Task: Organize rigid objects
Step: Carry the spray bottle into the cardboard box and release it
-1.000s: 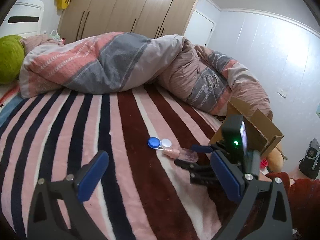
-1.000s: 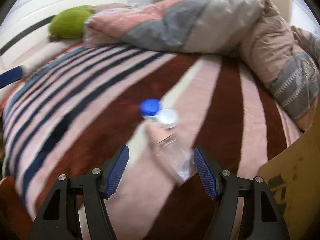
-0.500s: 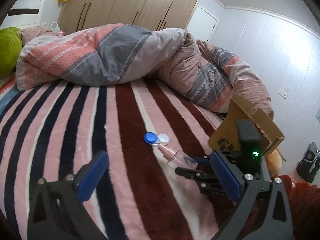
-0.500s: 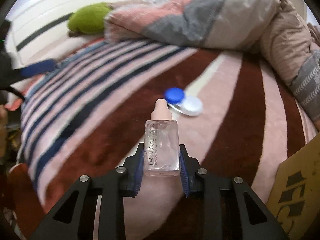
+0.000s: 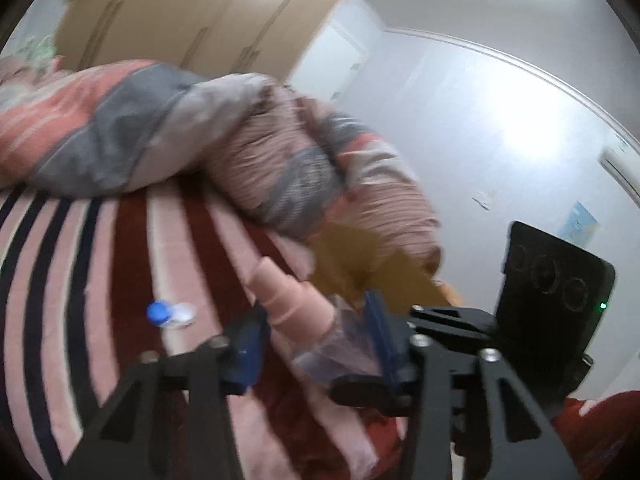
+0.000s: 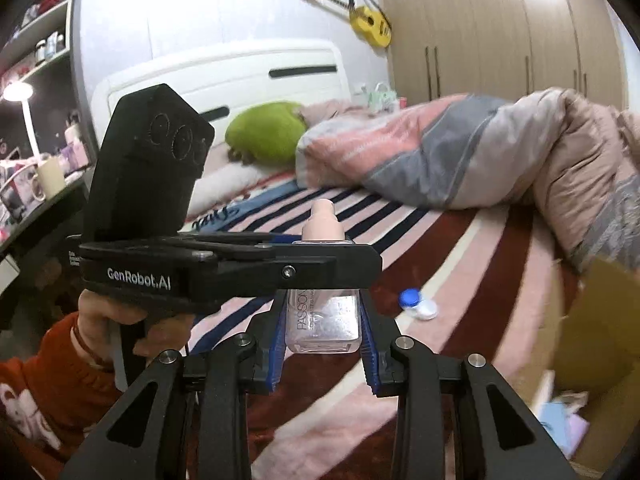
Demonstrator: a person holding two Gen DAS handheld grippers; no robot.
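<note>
Clutter sits at the far left on a dark desk: a lit lamp and a pale mug among smaller bits too blurred to name. Just right of that, the person's left hand, in a red sleeve, holds the left gripper sideways across the scene, with its tips level with the shoulder of a clear bottle. In its own blurred view, its blue fingers stand narrowed on either side of the bottle. The right-hand pad looks to be against the glass, but I cannot tell whether the pair is actually clamping.

The bottle is the thing being handled. It is a square glass flask with a pink pump top, held upright in the air above the bed. The right gripper has its fingers closed on the lower body of the bottle, one pad flat against each side.

Behind it, a green cushion lies against the white headboard and a yellow guitar hangs on the wall. To the right of the bottle, a contact lens case with one blue and one white cap lies on the striped blanket, well apart from the grippers. Further back, a rumpled pink and grey quilt is heaped in front of the wardrobe. At the far right edge stands an open cardboard box, with something pale blue inside.
</note>
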